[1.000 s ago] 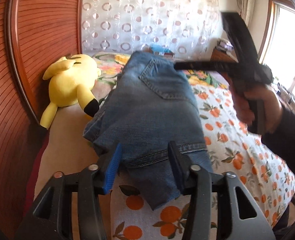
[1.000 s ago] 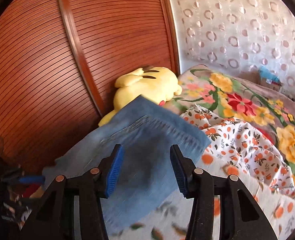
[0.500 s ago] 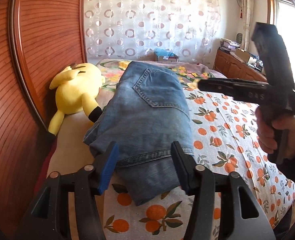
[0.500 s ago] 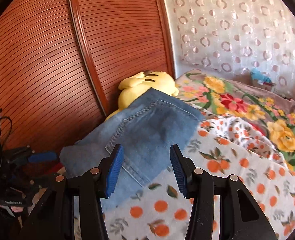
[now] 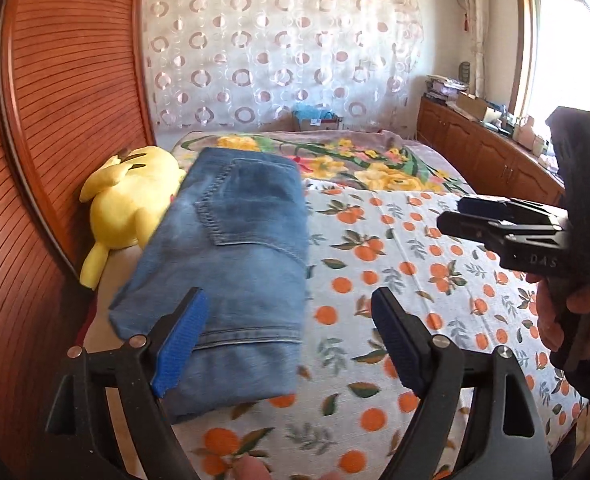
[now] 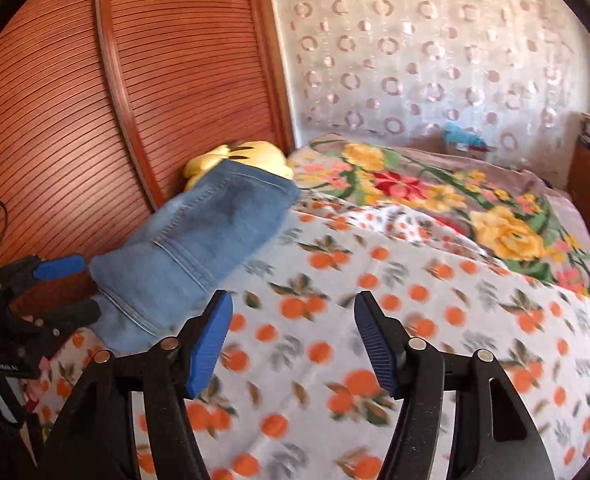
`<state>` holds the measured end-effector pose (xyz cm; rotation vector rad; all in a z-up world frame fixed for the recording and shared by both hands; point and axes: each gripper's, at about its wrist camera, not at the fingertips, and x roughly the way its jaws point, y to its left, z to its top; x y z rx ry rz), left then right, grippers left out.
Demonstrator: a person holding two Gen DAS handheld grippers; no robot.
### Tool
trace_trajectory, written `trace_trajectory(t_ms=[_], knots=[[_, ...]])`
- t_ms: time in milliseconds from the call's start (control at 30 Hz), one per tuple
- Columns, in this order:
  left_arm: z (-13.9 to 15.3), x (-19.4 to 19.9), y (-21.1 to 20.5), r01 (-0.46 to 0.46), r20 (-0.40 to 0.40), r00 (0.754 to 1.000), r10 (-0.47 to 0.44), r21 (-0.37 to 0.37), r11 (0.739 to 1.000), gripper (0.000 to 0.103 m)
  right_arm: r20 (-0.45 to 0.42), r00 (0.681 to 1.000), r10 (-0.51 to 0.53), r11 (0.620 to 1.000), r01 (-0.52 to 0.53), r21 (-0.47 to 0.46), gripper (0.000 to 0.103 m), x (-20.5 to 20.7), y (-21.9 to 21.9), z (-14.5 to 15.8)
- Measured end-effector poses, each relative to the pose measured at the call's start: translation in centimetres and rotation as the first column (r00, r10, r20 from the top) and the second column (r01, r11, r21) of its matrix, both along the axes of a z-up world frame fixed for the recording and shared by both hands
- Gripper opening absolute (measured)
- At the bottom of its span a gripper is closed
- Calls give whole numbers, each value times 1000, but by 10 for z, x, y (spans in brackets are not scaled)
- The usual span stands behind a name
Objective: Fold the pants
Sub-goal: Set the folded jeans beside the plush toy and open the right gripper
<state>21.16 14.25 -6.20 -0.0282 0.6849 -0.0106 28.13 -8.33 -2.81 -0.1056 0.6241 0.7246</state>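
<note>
Pants (image 5: 231, 264) lie folded; both tongs (image 5: 291, 340) (image 6: 293, 340) hover apart, just opening.

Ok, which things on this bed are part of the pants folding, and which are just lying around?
Part of the job:
- folded jeans
- left gripper, open, jaws just widened, nothing between them
- right gripper, open, jaws just widened, nothing between them

Just lying about:
- yellow plush toy
- floral blanket
- orange-print sheet under the jeans

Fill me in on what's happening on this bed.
A person holds a two-finger tool in each hand, folding jeans. The jeans lie folded on the orange-print sheet, beside a yellow plush. Both the left tool and right tool have just been opening, with nothing between their jaws, clear of the denim.
</note>
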Motion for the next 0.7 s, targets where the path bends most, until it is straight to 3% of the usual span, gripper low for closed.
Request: trace_trajectory(t_ms=[167, 500, 700], knots=[[1, 6, -28, 45, 5, 999, -45, -8, 999, 84, -1, 998, -70, 998, 70, -7, 81, -16, -29, 2], [-1, 14, -86, 101, -8, 995, -101, 28, 994, 84, 16, 977, -215, 976, 215, -26, 83, -57, -77, 6], [-2, 10, -114, 150, -4, 989, -150, 0, 989, 84, 2, 964, -268, 963, 268, -31, 83, -81, -93, 6]])
